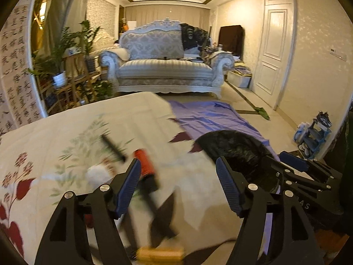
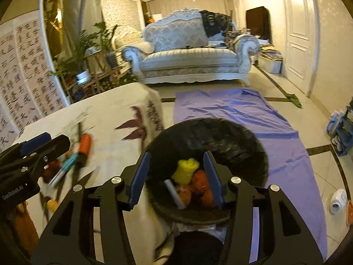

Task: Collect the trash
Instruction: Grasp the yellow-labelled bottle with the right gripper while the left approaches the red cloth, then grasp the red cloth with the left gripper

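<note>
Right claw (image 2: 176, 176) parted, empty, above black-lined round trash bin (image 2: 242, 145); left claw (image 1: 178, 187) parted, empty, over floral-clothed counter (image 1: 66, 137).

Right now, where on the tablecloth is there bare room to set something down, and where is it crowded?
Free: the far half of the tablecloth, between the bamboo print and its far edge; also the strip beside the trash bin. Crowded: the near edge, where the orange-handled tool, scissors, black stick and yellow item cluster under the left claw.
</note>
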Tool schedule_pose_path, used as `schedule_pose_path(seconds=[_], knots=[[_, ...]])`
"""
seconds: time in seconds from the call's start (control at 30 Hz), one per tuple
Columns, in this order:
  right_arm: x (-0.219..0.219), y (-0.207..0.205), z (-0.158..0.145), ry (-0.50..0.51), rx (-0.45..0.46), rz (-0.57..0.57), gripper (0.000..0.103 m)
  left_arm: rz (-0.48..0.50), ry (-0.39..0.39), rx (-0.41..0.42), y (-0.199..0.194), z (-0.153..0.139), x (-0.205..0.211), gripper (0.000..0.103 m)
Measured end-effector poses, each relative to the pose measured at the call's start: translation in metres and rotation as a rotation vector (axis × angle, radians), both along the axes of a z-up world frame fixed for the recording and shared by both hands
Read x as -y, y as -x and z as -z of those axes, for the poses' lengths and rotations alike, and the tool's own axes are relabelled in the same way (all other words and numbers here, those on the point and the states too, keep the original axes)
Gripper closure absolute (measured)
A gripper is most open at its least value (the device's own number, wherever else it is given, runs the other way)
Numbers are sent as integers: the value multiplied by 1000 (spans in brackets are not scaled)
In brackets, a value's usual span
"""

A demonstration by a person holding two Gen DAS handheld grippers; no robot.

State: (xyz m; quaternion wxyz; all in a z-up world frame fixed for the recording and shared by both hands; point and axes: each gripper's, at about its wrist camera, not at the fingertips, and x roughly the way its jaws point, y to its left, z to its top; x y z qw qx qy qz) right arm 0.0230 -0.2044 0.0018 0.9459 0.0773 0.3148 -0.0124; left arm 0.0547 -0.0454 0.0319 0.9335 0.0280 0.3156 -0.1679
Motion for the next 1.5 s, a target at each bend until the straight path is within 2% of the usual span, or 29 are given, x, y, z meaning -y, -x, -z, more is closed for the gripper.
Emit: schedule_pose_path(seconds=[0.27, 0.6, 0.87, 1.27, 1.33, 1.47, 1.5], knots=[[-56, 14, 4, 5, -19, -130, 53, -115, -40, -44, 22, 19, -54, 35], [-111, 26, 6, 15, -34, -271, 53, -231, -39, -85, 35, 36, -105, 35], [-148, 30, 13, 43, -51, -386, 53, -279, -24, -91, 36, 43, -133, 35], [-169, 26, 38, 56, -135, -455, 53, -306, -7, -114, 36, 50, -148, 35], [-172, 27, 39, 62, -133, -462, 56, -305, -8, -114, 36, 51, -148, 35], [-179, 27, 39, 70, -133, -489, 78, -298, -10, -115, 34, 50, -146, 35], [-181, 28, 39, 78, -132, -495, 80, -296, -11, -114, 34, 50, -145, 35]])
